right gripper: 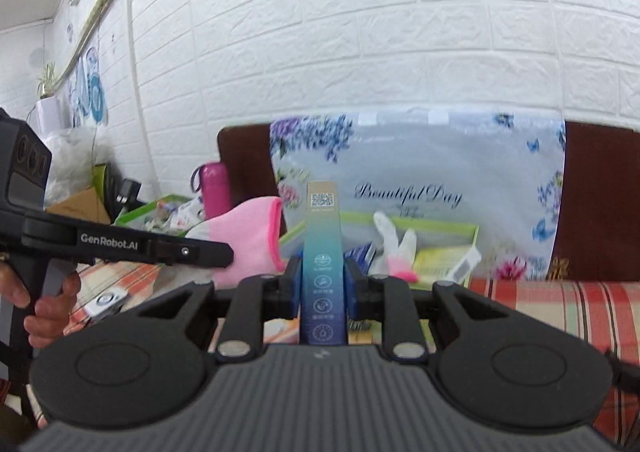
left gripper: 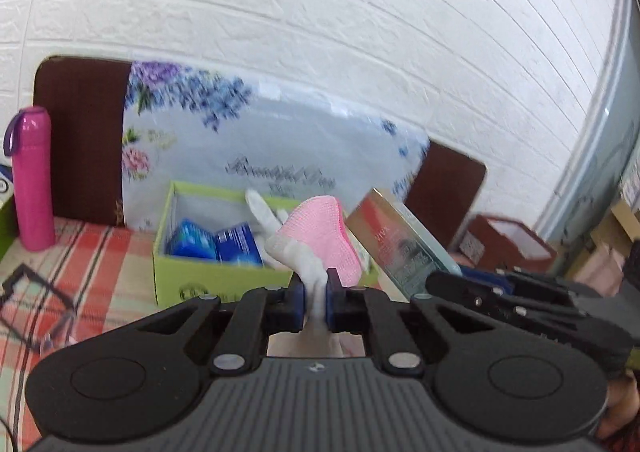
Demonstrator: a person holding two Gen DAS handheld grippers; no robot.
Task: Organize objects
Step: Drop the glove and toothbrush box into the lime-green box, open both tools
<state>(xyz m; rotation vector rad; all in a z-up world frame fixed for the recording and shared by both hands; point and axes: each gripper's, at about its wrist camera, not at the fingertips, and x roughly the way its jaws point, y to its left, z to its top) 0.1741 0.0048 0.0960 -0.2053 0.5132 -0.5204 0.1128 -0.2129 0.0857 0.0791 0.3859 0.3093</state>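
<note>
My left gripper (left gripper: 316,302) is shut on a pink and white glove (left gripper: 320,240) and holds it up in front of a green box (left gripper: 192,284) that holds blue packets (left gripper: 216,242). My right gripper (right gripper: 322,292) is shut on a tall narrow teal-blue carton (right gripper: 322,252), held upright. That carton (left gripper: 400,244) shows tilted to the right of the glove in the left wrist view. The held glove (right gripper: 248,244) and left gripper (right gripper: 224,254) show at left in the right wrist view. A second glove (right gripper: 394,248) lies in the green box (right gripper: 440,230).
A pink bottle (left gripper: 32,179) stands at left on the plaid cloth (left gripper: 100,276). A floral cushion (left gripper: 280,147) leans on the brown headboard (left gripper: 80,131) behind the box. Glasses (left gripper: 36,304) lie at front left. A red box (left gripper: 508,244) sits at right.
</note>
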